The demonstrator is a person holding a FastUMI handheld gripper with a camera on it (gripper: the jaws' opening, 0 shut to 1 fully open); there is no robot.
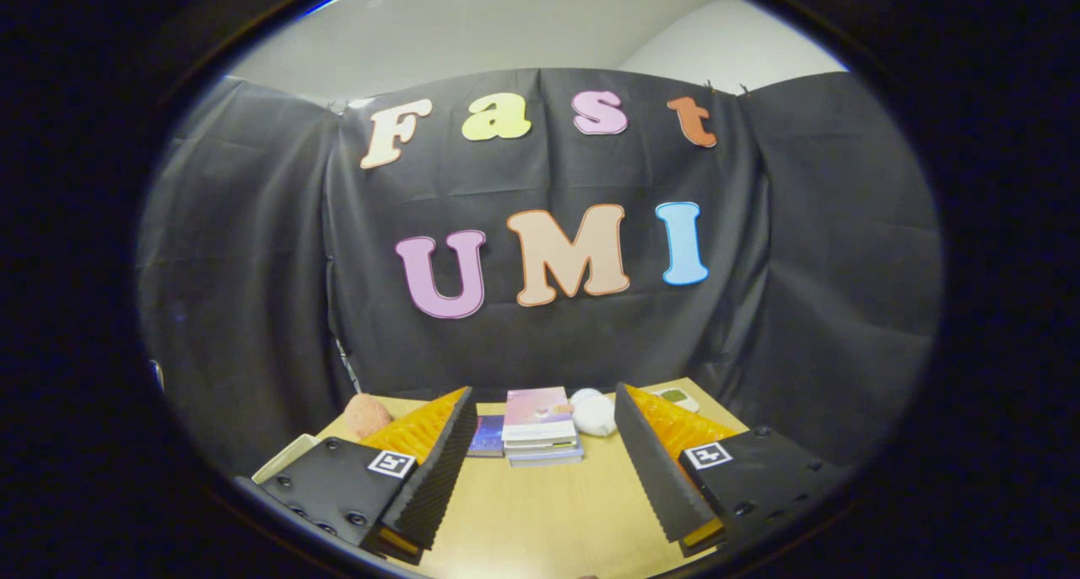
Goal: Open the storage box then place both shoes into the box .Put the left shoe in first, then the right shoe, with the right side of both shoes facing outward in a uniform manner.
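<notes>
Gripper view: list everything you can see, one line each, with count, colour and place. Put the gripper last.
Table: one, light wood, under and ahead of the fingers.
Books: one stack, top cover pink, just beyond the fingertips, midway between them.
Dark book: one, blue, flat beside the stack, by the left finger.
White lump: one, white, beyond the stack, near the right fingertip.
Pink lump: one, pinkish, at the table's far edge, outside the left finger.
Greenish item: one, partly hidden behind the right finger, kind unclear.
Gripper: one, black with orange, jaws wide apart, holding nothing.
</notes>
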